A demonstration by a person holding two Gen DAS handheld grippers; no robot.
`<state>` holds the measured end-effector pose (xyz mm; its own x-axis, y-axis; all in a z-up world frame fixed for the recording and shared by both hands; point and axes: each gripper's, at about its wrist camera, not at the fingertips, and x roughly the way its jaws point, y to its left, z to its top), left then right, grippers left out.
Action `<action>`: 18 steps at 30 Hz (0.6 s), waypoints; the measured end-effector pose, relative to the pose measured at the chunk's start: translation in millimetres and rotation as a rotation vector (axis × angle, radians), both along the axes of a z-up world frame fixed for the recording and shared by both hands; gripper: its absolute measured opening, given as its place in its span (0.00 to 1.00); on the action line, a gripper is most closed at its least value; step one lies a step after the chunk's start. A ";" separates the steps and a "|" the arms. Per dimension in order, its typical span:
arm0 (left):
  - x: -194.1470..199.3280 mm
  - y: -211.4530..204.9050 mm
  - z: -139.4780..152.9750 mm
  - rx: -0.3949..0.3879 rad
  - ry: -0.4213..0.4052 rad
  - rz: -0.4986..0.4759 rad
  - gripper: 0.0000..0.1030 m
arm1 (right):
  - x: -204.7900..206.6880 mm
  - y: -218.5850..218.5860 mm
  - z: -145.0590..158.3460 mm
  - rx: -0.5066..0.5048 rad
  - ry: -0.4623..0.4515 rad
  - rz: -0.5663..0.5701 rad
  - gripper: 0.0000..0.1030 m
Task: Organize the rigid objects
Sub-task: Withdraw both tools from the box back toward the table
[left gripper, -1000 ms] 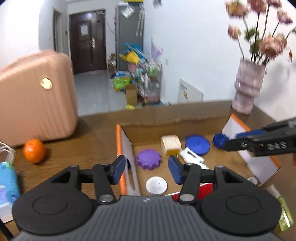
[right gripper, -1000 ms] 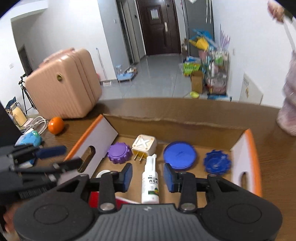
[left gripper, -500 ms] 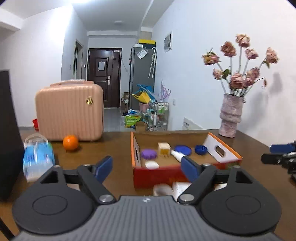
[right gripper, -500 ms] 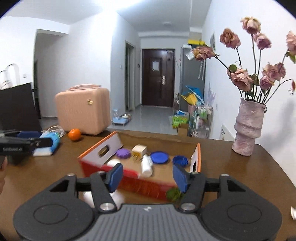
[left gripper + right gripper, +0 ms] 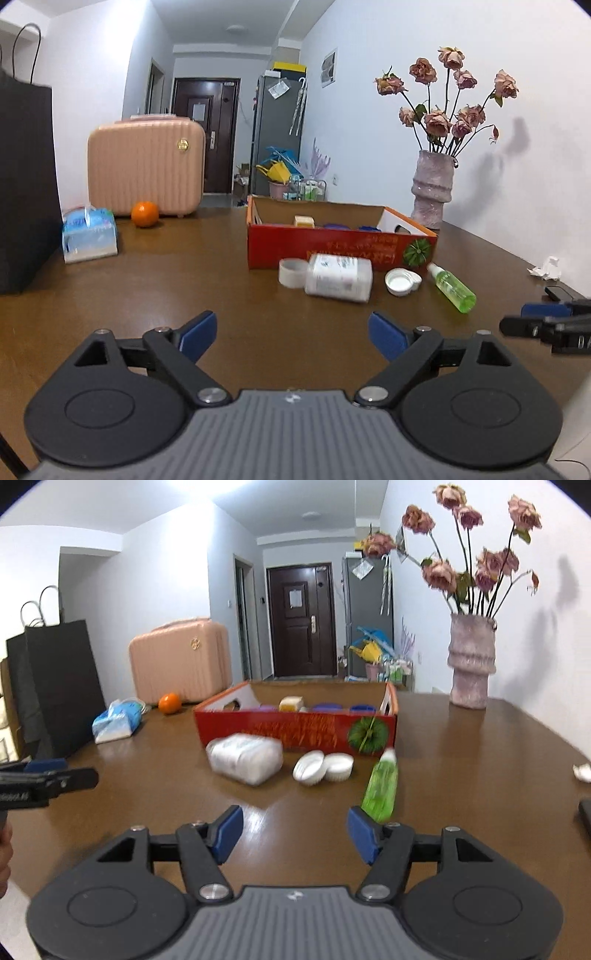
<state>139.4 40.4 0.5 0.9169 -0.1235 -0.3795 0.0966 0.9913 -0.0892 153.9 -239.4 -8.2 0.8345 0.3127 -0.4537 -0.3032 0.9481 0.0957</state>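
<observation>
A red cardboard box (image 5: 341, 243) (image 5: 295, 727) sits mid-table and holds a beige plug block (image 5: 304, 220) and purple and blue lids. In front of it lie a white jar on its side (image 5: 338, 277) (image 5: 245, 758), a tape ring (image 5: 291, 272), a white cap (image 5: 400, 281) (image 5: 323, 767) and a green spray bottle (image 5: 452, 288) (image 5: 380, 788). My left gripper (image 5: 291, 338) is open and empty, low over the table near the front. My right gripper (image 5: 293, 834) is open and empty; the green bottle lies just beyond its right finger.
A pink suitcase (image 5: 146, 166), an orange (image 5: 144, 213), a tissue pack (image 5: 89, 234) and a black paper bag (image 5: 26, 184) stand at the left. A vase of dried roses (image 5: 432, 192) stands back right. Crumpled paper (image 5: 546, 267) and a dark object (image 5: 559, 293) lie at the right.
Both grippers have pulled back from above the box to low over the table's near side. Their jaws have opened wider. The objects in front of the box have come into view.
</observation>
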 end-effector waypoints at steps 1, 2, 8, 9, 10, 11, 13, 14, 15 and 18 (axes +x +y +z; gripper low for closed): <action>-2.2 -2.0 -2.9 -0.003 0.001 -0.002 0.88 | -7.1 2.0 -3.9 -0.004 0.000 0.009 0.60; -3.5 -3.3 -5.9 -0.003 0.003 -0.003 0.88 | -12.1 2.9 -6.9 -0.009 0.000 0.019 0.60; 9.8 -8.9 -23.7 0.000 0.049 -0.012 0.87 | -20.8 2.3 -16.9 0.004 0.028 -0.018 0.60; 14.2 -7.2 -26.1 -0.007 0.065 -0.012 0.86 | -18.1 1.9 -17.4 0.011 0.031 -0.029 0.60; 18.7 -5.9 -27.9 -0.013 0.078 -0.017 0.85 | -15.4 1.3 -17.5 0.021 0.032 -0.038 0.60; 24.2 -4.8 -28.8 -0.014 0.086 -0.021 0.84 | -11.1 0.7 -17.5 0.035 0.033 -0.046 0.60; 37.7 -3.6 -28.3 -0.008 0.093 -0.021 0.81 | -0.3 1.4 -17.1 0.055 0.040 -0.056 0.60; 46.3 -3.4 -27.1 -0.006 0.093 -0.027 0.78 | 8.0 2.9 -16.6 0.067 0.045 -0.059 0.60; 54.8 -3.8 -25.8 -0.006 0.094 -0.034 0.75 | 15.7 4.3 -15.9 0.076 0.051 -0.061 0.60; 97.0 -4.0 -21.9 -0.029 0.121 -0.073 0.64 | 46.0 12.1 -15.3 0.111 0.075 -0.050 0.59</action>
